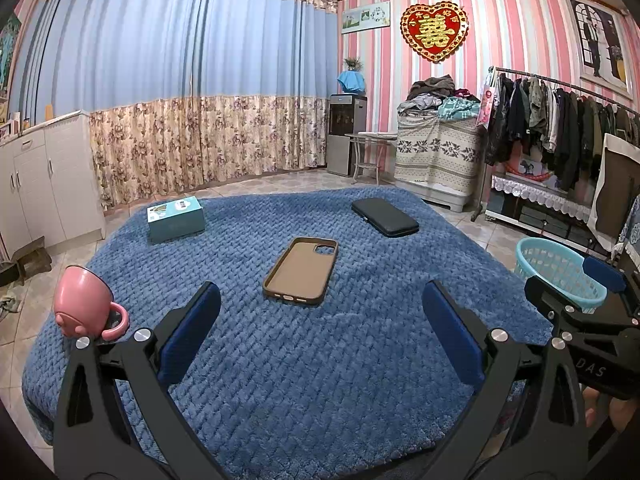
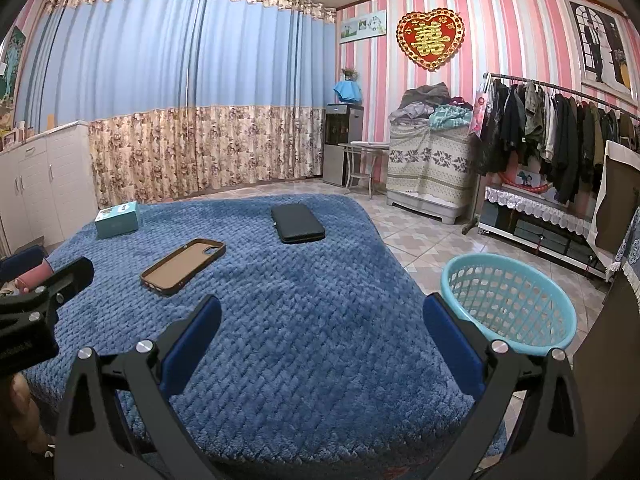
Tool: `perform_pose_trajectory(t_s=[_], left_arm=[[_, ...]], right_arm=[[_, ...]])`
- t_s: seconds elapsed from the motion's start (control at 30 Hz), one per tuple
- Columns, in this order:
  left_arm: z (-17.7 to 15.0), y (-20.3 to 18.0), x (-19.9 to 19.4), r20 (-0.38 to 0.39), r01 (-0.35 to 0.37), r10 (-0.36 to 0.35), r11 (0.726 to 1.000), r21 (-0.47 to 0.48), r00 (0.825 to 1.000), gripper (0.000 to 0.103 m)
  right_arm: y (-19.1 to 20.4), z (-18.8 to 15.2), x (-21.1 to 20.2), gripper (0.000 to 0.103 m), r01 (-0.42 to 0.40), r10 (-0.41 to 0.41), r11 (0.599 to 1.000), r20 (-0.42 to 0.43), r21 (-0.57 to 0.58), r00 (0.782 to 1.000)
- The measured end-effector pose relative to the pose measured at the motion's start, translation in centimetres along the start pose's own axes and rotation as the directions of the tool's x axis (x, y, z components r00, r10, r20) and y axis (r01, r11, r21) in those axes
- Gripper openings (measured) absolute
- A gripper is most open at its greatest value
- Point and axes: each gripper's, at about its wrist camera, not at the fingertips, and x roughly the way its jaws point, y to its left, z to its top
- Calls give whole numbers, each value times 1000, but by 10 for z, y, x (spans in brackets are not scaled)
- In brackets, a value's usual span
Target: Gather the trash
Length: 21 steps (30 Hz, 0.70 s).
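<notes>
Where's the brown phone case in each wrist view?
Left wrist: phone case lies centre frame on the blue blanket, ahead between the open fingers.
Right wrist: phone case lies left of centre, ahead of the left finger.
Shared landmark: the dark zip case, beyond it and to its right in both.

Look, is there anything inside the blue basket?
No, the basket by the bed shows only its bare mesh walls and bottom in the right wrist view.
</notes>
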Motion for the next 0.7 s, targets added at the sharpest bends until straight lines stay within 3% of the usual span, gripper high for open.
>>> perform_pose_trajectory(t_s=[0.7], left_arm=[[0, -1, -1, 3, -1, 1, 1000, 4, 1000, 98]], right_arm=[[-1, 1, -1, 99, 0, 0, 1000, -1, 4, 1000]])
